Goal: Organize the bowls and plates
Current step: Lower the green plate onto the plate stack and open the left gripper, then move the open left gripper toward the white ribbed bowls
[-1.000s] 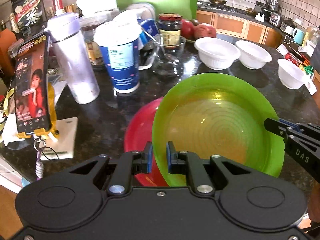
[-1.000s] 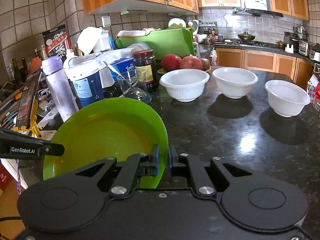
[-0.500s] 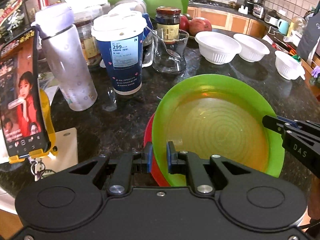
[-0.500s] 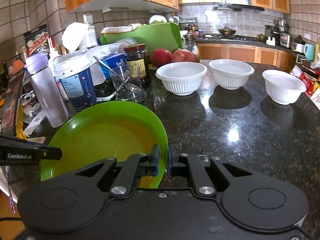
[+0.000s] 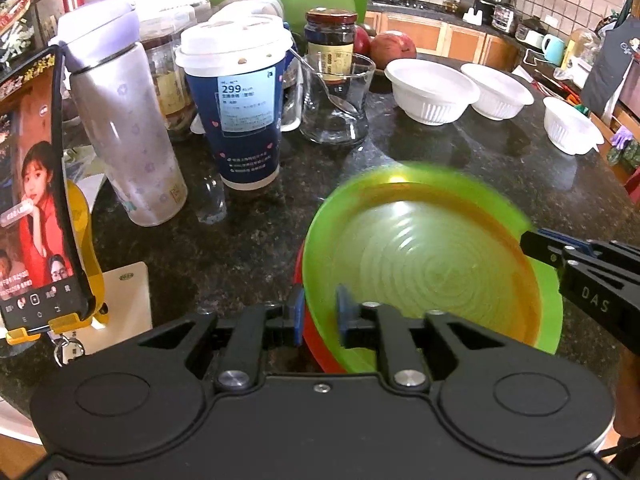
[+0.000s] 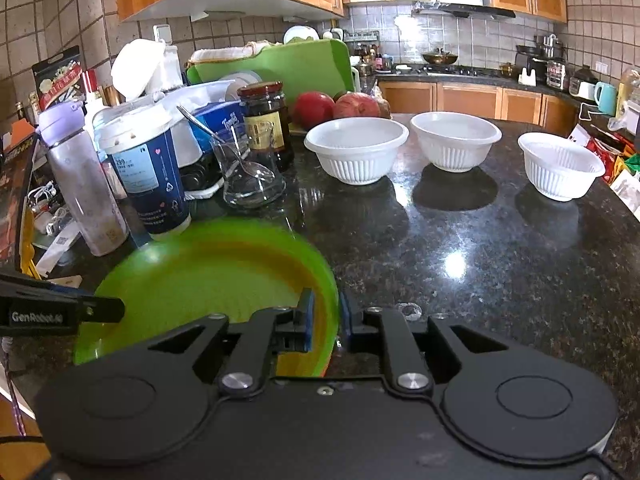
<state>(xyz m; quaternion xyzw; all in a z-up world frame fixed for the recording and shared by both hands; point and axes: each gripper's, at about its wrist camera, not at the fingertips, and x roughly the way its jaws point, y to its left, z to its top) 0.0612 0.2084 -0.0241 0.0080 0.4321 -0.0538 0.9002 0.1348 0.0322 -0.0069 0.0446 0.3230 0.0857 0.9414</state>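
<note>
Bright indoor light; glare spots shone on the glossy bench (image 6: 456,264). Green plate (image 5: 432,264) was motion-blurred at its rim. Fisheye bent the edges; bowls cast soft shadows.

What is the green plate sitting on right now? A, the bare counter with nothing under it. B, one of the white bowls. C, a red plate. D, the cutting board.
C: in the left wrist view the green plate lies on top of a red plate, whose rim shows under its left edge, while the white bowls stand apart further back on the counter.
</note>
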